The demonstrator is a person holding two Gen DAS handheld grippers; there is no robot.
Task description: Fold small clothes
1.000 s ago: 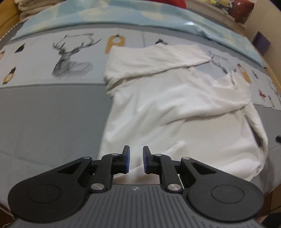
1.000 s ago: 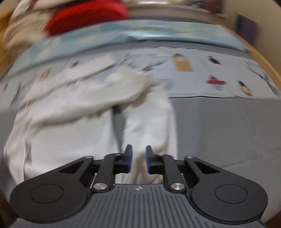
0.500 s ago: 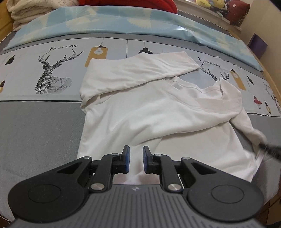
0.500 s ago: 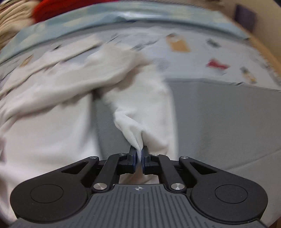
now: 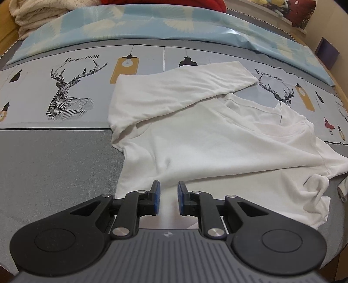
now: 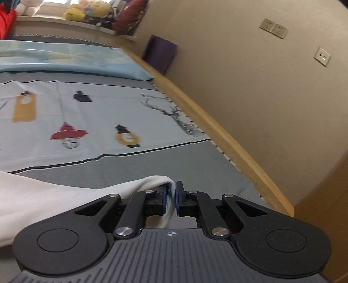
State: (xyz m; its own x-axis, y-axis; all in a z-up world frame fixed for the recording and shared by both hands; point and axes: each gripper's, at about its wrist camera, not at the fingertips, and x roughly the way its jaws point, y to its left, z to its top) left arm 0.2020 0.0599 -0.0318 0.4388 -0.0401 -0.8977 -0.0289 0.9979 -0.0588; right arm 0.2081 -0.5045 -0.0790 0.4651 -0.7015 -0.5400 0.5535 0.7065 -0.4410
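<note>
A white long-sleeved shirt (image 5: 217, 148) is spread on the bed (image 5: 54, 165), lying just in front of the deer print (image 5: 65, 98) and to its right. The folding is judged to be at an early stage: one sleeve (image 5: 180, 91) is seen laid across the upper chest, close beside the deer print, while the body is not yet folded and the hem is loose and rumpled on the side far from the deer print. The other sleeve, the halving of the body and the final smoothing are judged to be left.

The left gripper (image 5: 167, 196) is held over the lower hem, near the deer print's side of the shirt, with its jaws spread and nothing between them. The right gripper (image 6: 171, 199) is shown with its jaws pressed together on a fold of white cloth, which is drawn up from the shirt (image 6: 43, 196).

By the left wrist view the whole garment and the folded sleeve are shown, but the right gripper is not visible there. By the right wrist view the pinch itself is shown, along with the wooden bed frame (image 6: 217, 130), the wall with its sockets (image 6: 274, 28) and the soft toys (image 6: 91, 10) on a ledge; of the shirt only a strip is shown, so which part is pinched cannot be told.
</note>
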